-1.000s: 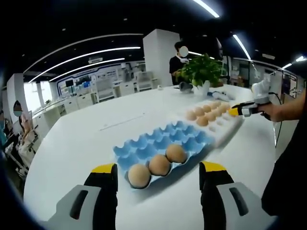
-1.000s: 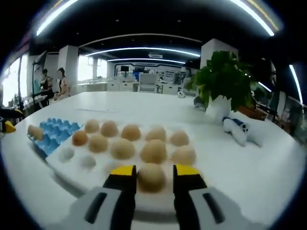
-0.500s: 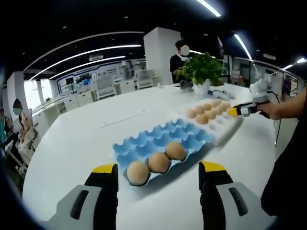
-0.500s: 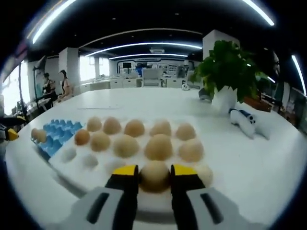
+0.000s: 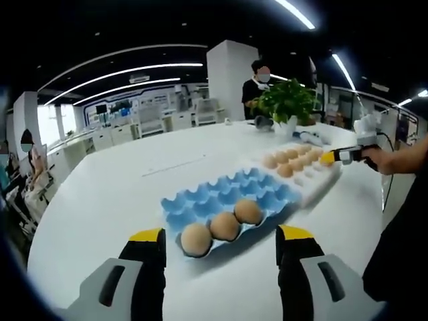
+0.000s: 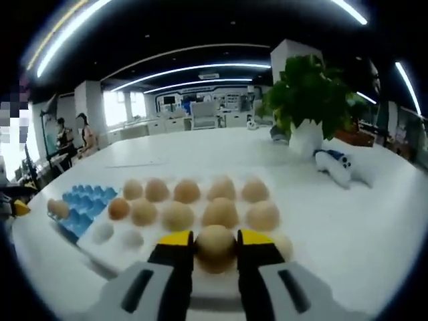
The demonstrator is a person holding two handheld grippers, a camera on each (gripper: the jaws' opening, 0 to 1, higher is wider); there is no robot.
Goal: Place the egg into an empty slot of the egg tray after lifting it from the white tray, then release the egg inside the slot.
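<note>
My right gripper [image 6: 215, 242] is shut on a tan egg [image 6: 215, 246], held just above the near edge of the white tray [image 6: 117, 257], which carries several more eggs [image 6: 176, 215]. Left of it lies the blue egg tray [image 6: 81, 202] with an egg [image 6: 57, 208] at its near end. In the left gripper view the blue egg tray [image 5: 214, 198] holds three eggs [image 5: 225, 226] in its front row, the other slots bare. My left gripper [image 5: 221, 249] hangs open just in front of it. The right gripper [image 5: 336, 156] shows far right at the white tray [image 5: 314, 181].
A potted plant [image 6: 307, 99] and a white-and-blue object [image 6: 336, 166] stand behind the white tray. A person [image 5: 257, 85] stands at the table's far side, others sit at the left [image 5: 27, 174]. The white table [image 5: 120, 194] stretches wide to the left.
The right gripper has lifted slightly with the egg between its jaws, and the white tray looks lower and farther. The left gripper stays open before the blue tray.
</note>
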